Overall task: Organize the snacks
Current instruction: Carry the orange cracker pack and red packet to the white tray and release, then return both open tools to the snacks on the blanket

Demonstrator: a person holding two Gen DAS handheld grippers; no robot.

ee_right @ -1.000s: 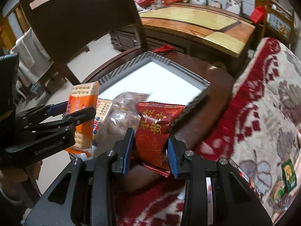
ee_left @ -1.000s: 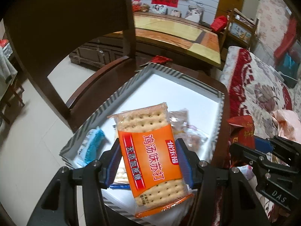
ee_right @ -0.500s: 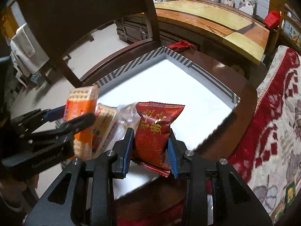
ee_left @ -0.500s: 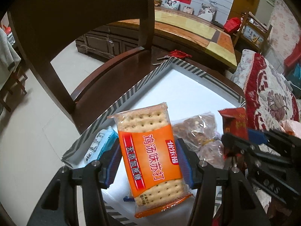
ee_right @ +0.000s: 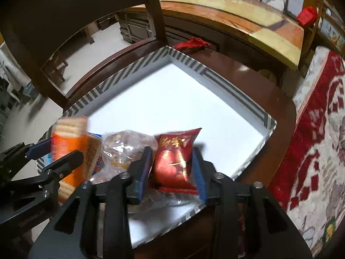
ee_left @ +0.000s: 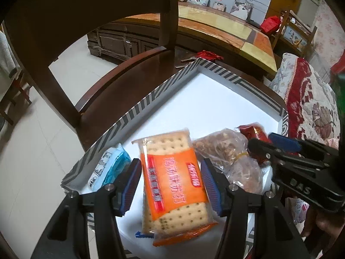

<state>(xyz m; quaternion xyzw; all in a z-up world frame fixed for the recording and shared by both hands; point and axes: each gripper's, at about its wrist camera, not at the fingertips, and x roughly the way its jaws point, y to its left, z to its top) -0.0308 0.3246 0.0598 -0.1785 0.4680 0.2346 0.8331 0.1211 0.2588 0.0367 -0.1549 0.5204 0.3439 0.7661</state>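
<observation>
Leftmost, a small blue-and-white packet (ee_left: 110, 167) lies in the near left corner of a white tray (ee_left: 151, 96) with a striped grey rim, which sits on a dark round wooden tabletop (ee_left: 120, 86). Just beside it, the left tool (ee_left: 171, 185) sits around an orange cracker pack (ee_left: 172, 183); its blue pads show slight gaps on both sides, so a firm grip cannot be confirmed. Next comes a clear bag of brown snacks (ee_left: 232, 153), resting in the tray. Furthest right, the right tool (ee_right: 171, 169) holds a red snack bag (ee_right: 175, 161) upright between its pads, above the tray's near edge.
</observation>
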